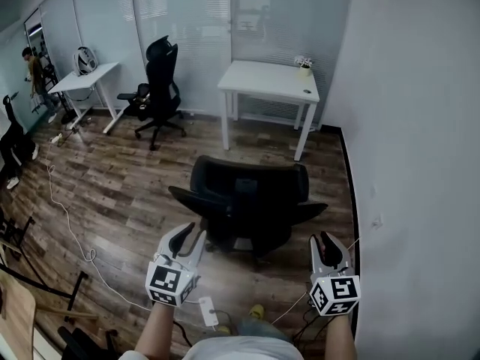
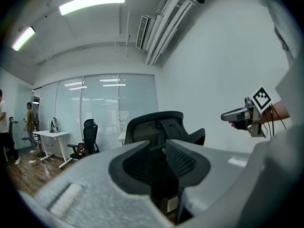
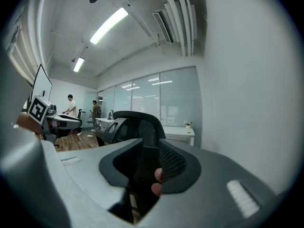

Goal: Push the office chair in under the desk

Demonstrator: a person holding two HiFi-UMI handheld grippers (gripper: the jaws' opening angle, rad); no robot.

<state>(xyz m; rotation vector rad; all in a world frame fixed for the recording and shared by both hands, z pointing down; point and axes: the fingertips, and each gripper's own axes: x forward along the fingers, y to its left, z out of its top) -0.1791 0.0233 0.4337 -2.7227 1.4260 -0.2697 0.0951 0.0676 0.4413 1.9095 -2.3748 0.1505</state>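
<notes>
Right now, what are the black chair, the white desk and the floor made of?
Black chair: probably matte plastic, with a mesh back, judging by its fine grid. White desk: smooth, evenly white top, maybe painted board; thin legs look like metal. Floor: wood-grain planks with seams, real wood or laminate.

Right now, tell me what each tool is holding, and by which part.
Nothing is held. The left tool and the right tool both have their jaws apart and empty, and neither touches the office chair ahead.
</notes>
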